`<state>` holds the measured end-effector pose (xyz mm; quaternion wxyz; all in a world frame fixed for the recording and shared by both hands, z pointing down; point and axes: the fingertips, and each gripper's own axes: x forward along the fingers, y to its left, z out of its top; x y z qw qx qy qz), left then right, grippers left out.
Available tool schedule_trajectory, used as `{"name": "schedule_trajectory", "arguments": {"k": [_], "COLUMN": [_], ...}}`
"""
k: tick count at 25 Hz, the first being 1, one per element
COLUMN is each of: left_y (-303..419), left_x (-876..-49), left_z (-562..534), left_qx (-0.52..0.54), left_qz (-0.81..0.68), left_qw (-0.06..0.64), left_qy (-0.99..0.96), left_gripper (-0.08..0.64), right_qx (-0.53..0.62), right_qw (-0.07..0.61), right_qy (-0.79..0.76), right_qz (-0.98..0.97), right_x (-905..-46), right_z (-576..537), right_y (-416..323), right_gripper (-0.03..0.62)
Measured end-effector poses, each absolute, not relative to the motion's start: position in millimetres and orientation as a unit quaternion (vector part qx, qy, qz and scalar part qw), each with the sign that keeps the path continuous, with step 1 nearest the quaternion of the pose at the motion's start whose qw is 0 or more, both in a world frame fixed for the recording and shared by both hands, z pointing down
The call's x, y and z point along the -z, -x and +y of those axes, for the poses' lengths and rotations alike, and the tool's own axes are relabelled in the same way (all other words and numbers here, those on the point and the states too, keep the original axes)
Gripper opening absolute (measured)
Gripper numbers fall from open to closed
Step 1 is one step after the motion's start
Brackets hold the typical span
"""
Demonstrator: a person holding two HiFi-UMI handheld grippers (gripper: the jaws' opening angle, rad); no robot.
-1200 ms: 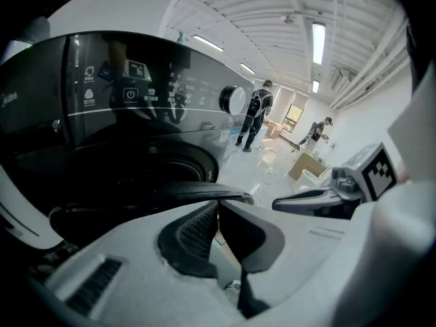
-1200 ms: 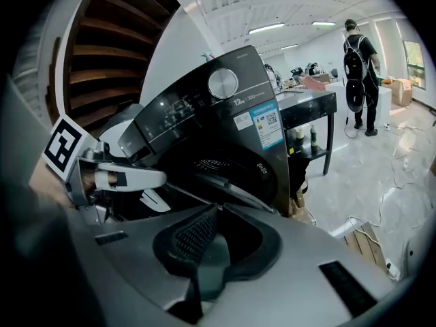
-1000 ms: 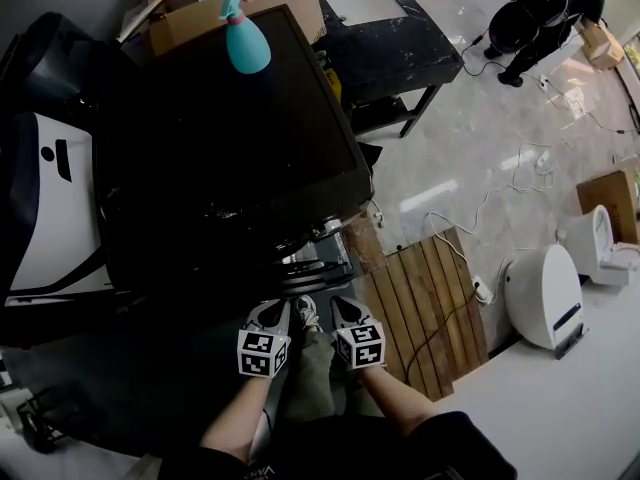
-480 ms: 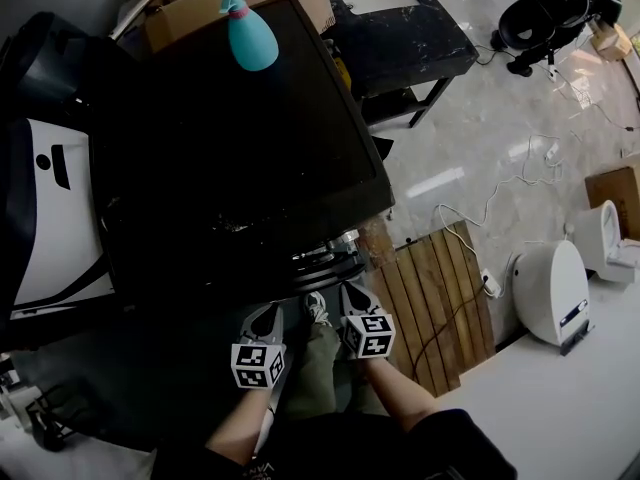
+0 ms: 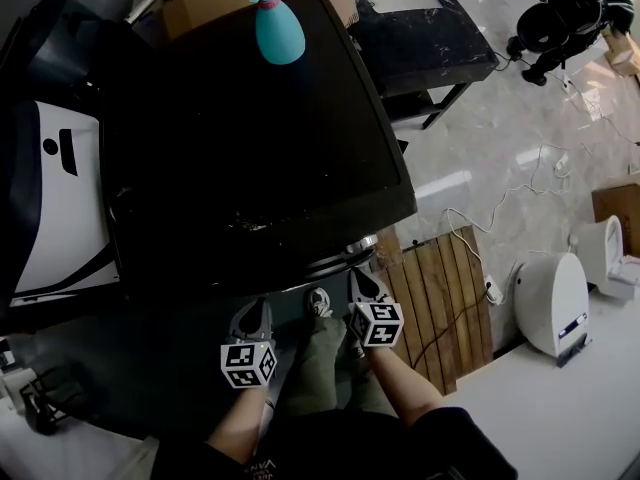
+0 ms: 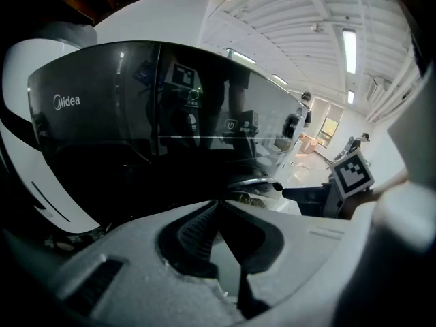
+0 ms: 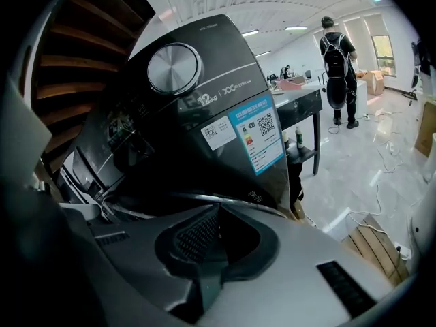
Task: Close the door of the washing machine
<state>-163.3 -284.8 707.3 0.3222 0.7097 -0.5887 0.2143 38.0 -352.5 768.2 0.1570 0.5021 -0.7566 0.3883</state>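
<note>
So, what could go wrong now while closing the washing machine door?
Both the left claw and the right claw are shut and empty, so they can only push; one may slip off the rounded chrome door rim. A hard slam could topple the spray bottle standing on the washing machine.

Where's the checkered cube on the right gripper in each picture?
Head view: the right gripper's marker cube is at bottom centre.
Left gripper view: on the right side, at middle height.
Right gripper view: not in it.
Shared landmark: the black washing machine, in the head and right gripper views.
</note>
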Motion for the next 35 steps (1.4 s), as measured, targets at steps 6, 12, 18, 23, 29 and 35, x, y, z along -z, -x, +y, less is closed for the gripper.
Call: {"name": "schedule_trajectory", "arguments": {"k": [6, 12, 18, 23, 29, 35], "left_y": [169.0, 172.9, 174.6, 174.6, 171.7, 174.5], "left_x": [-712.0, -711.7, -713.0, -712.8, -708.0, -698.0], "left_z": [-288.5, -295.1, -298.0, -298.6, -295.8, -289.8], "left_qx": [-0.212, -0.21, -0.211, -0.211, -0.207, -0.205], "left_qz": [-0.592, -0.592, -0.591, -0.593, -0.595, -0.6], "left_qw": [0.324, 0.323, 0.318, 0.317, 0.312, 0.304], "left_qy": [-0.707, -0.708, -0.711, -0.709, -0.711, -0.711], "left_gripper": [0.011, 0.011, 0.011, 0.011, 0.011, 0.011], "right_qx": [-0.389, -0.387, -0.385, -0.385, -0.373, -0.362], "right_qw": [0.154, 0.153, 0.162, 0.16, 0.172, 0.184], "right_qy": [-0.508, -0.516, -0.515, -0.511, -0.503, -0.498], "right_qz": [-0.753, -0.749, -0.748, -0.752, -0.76, -0.766], "right_x": [-770.2, -770.3, -773.1, -773.5, -773.6, -772.6], "right_z": [-365.7, -368.6, -369.1, -370.3, -378.5, -376.5], "right_y": [-33.8, -32.8, -32.3, -31.5, -29.5, -30.6], "right_gripper": [0.0, 0.0, 0.0, 0.0, 0.0, 0.002]}}
